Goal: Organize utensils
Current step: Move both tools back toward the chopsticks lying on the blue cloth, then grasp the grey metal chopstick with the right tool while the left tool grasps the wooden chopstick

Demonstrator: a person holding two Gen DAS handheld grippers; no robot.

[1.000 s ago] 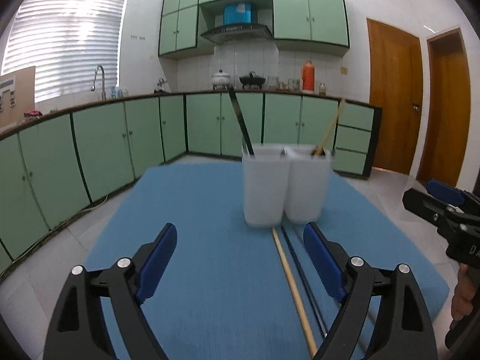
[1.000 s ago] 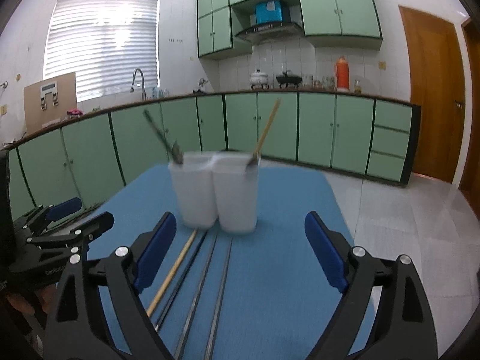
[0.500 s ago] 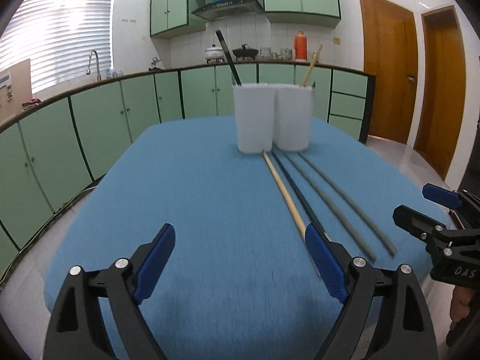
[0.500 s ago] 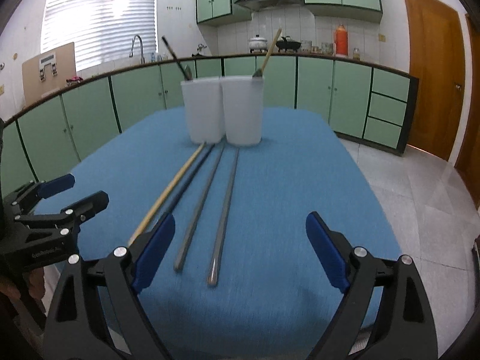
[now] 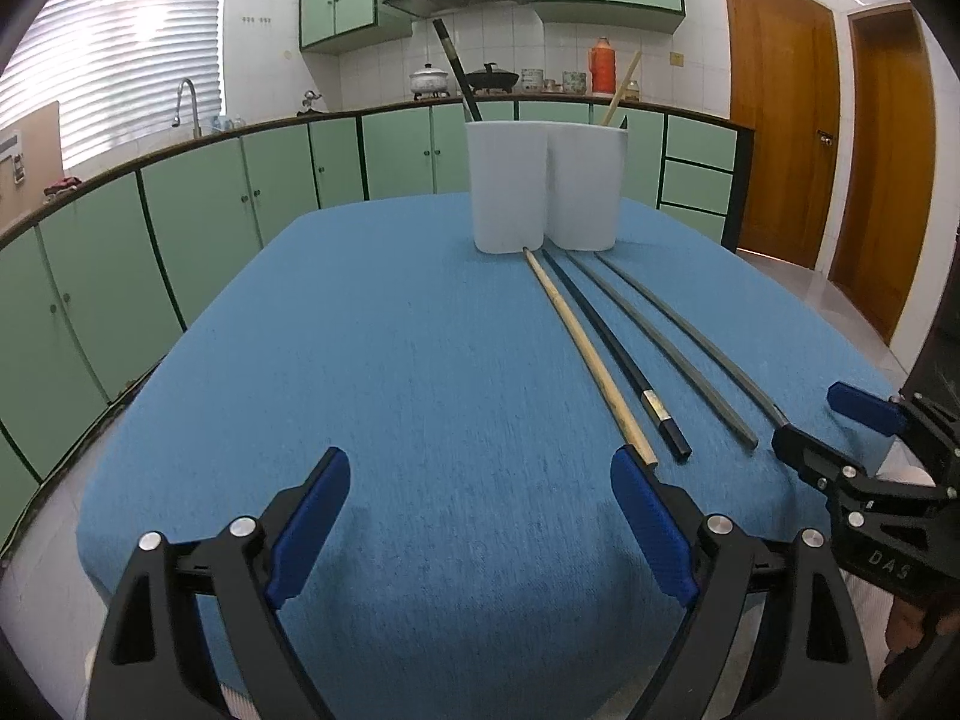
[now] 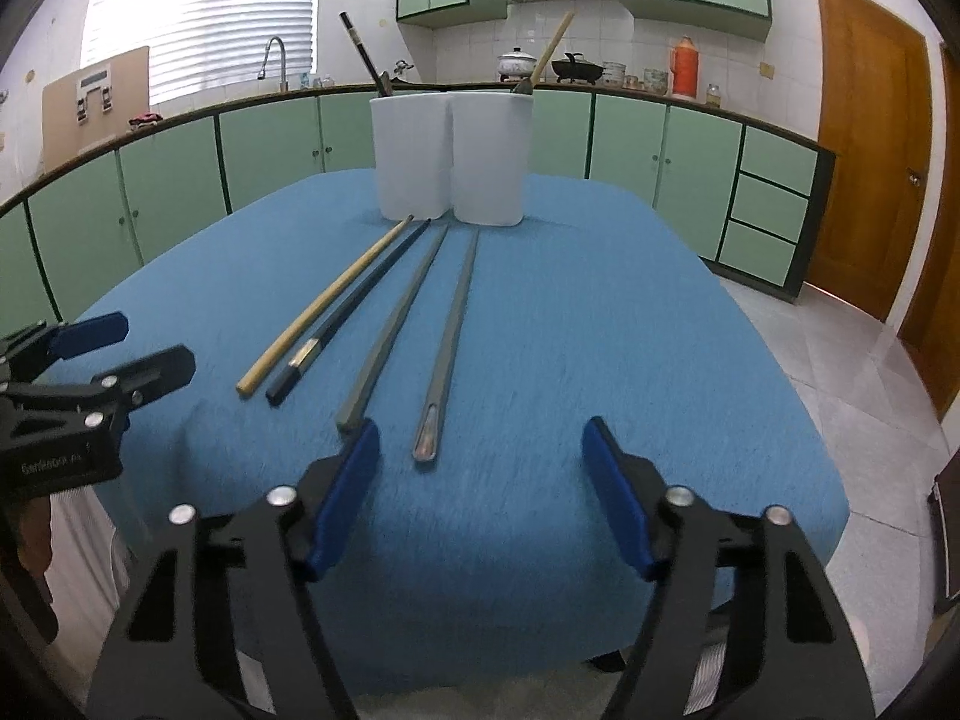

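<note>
2 white holders [image 5: 546, 186] stand touching near the table's [image 5: 372, 372] far edge, 1 dark stick in the left one, 1 wooden in the right. 4 chopsticks lie side by side on the blue cloth, running from the holders toward the near edge: wooden chopstick [image 6: 327, 303], black chopstick [image 6: 354, 306], 2 grey chopsticks [image 6: 453, 336]. Left gripper [image 5: 480, 531] released, nothing between jaws, over near edge. Right gripper [image 6: 480, 495] jaws have just been closing, apart, gripping nothing, just short of the grey ends.
</note>
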